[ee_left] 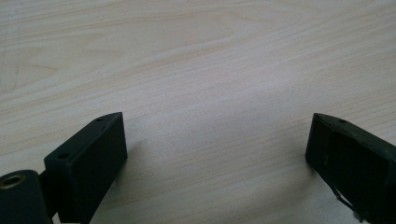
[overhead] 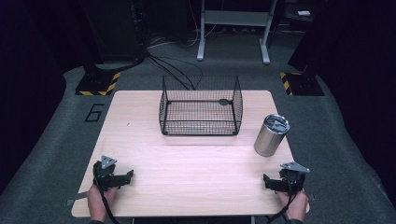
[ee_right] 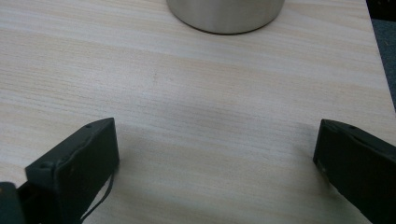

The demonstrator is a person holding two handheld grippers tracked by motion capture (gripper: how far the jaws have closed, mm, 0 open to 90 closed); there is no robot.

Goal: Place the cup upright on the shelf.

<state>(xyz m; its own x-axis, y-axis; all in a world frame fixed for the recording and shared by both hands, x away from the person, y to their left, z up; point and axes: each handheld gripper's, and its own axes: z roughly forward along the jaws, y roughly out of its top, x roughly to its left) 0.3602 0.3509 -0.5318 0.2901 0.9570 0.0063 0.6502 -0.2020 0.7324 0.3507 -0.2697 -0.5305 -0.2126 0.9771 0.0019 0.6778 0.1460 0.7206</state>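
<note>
A black wire basket (overhead: 201,106) stands empty at the back middle of the wooden table (overhead: 187,158). A steel tumbler with a dark lid (overhead: 271,135) stands upright to the basket's right; its base (ee_right: 225,14) is just ahead of my right gripper. My left gripper (overhead: 122,178) rests near the table's front left corner, open, with bare wood between its jaws (ee_left: 217,140). My right gripper (overhead: 274,183) rests near the front right corner, open and empty (ee_right: 217,144), a short way in front of the tumbler.
The table's right edge (ee_right: 380,70) runs close beside my right gripper. Beyond the table lie grey floor, cables (overhead: 173,65), a white frame's legs (overhead: 233,28) and two black stands with yellow-striped bases (overhead: 99,84).
</note>
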